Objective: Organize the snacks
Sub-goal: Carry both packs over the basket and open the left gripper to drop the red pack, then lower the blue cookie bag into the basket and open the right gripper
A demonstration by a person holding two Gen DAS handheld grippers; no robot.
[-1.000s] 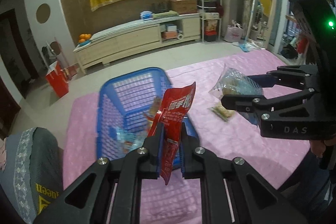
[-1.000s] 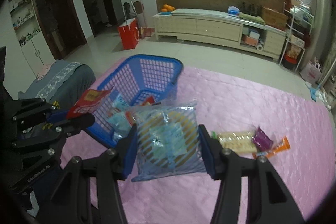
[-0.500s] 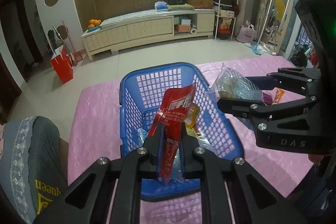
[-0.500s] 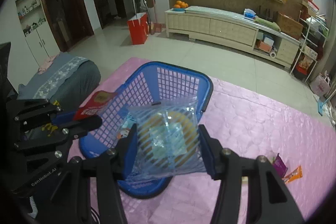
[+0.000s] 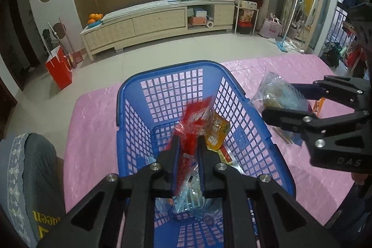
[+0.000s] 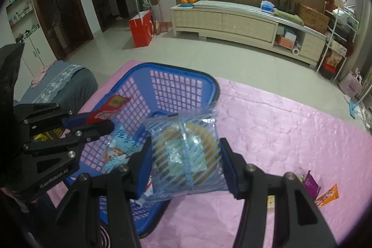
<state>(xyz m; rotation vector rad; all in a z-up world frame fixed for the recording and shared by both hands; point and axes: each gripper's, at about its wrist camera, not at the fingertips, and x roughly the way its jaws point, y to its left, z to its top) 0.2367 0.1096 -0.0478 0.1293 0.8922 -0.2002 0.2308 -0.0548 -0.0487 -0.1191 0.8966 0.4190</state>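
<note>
Both claws are loaded and poised at the blue plastic basket (image 5: 234, 94). Left gripper (image 5: 188, 143) hangs directly over the basket's inside, its jaws just starting to part around a red snack packet (image 5: 194, 119); the packet is blurred and still sits between the fingers, upright, its top edge leaning toward the basket's far wall. That placement makes sense as a release: let go here and the packet should fall among the snacks already lying on the basket floor, an orange-yellow sachet (image 5: 217, 130) and some pale blue wrappers (image 5: 189, 198).

Right gripper (image 6: 186, 160) is clamped on a clear bag with blue stripes (image 6: 186, 150), something round and yellowish showing through it. The blue pads press the bag's two side edges, so it is carried flat and wide, facing the camera. It hovers at the basket's right-hand rim, partly over the pink quilted cloth (image 6: 279, 122), not yet clearly above the opening. Held by the edges like this, the soft bag keeps its shape and the contents are not squeezed; I would judge it as waiting its turn while the other hand clears the space.

The basket stands near the cloth's left edge, close to a grey cushioned seat (image 6: 67, 83). Still loose on the cloth, toward its right side, lie a purple packet (image 6: 311, 185) and an orange stick packet (image 6: 327, 195), so sorting looks well under way but unfinished.
</note>
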